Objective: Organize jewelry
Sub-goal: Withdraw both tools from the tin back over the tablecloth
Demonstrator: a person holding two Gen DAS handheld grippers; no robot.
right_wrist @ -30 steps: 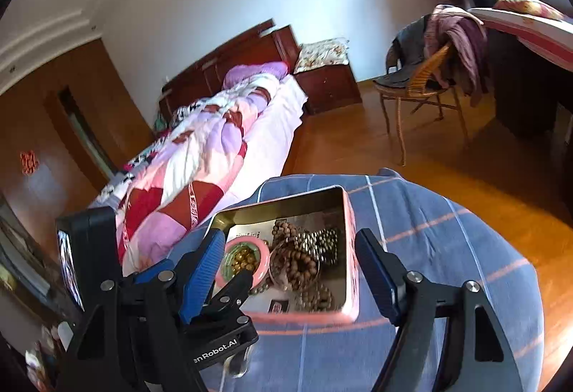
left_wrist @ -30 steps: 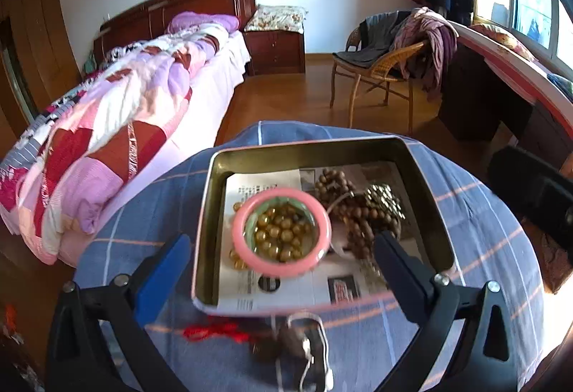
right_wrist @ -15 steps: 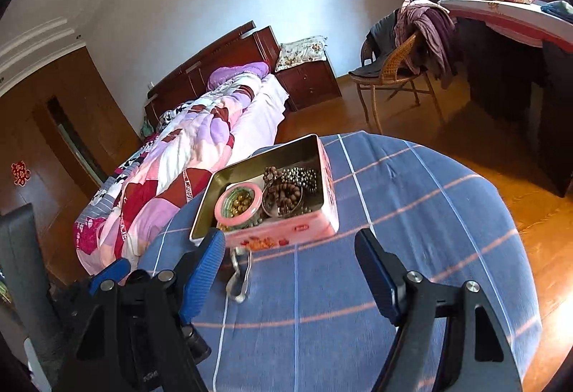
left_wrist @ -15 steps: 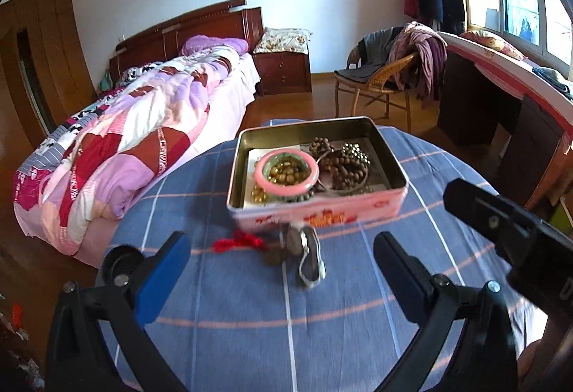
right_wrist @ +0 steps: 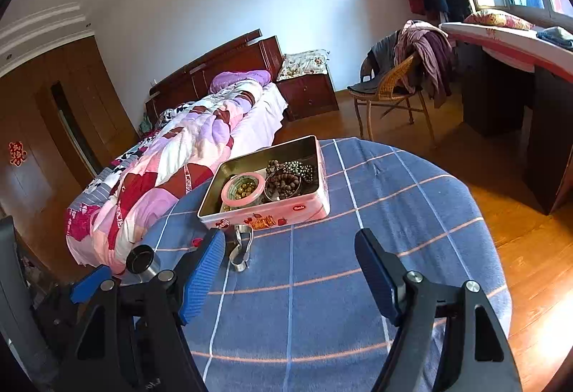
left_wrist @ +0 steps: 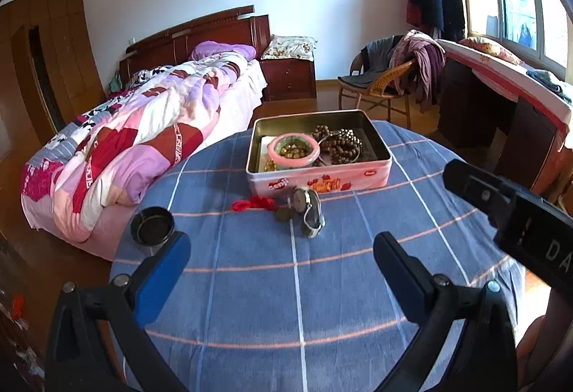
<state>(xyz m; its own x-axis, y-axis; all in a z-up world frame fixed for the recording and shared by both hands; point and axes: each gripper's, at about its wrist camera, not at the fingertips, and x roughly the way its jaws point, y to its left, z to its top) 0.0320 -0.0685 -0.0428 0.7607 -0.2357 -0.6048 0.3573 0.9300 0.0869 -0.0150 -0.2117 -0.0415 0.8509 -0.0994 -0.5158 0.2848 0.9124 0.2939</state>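
Silver metal wristwatch (left_wrist: pixel 311 213), lying with a red knotted cord (left_wrist: pixel 255 203) on the blue checked desk (left_wrist: pixel 322 284) just before the pink jewelry tin (left_wrist: pixel 318 179); probably slippery, best gripped across its band. Left gripper (left_wrist: pixel 281 270) and right gripper (right_wrist: pixel 290 270) hover with fingers wide, empty.
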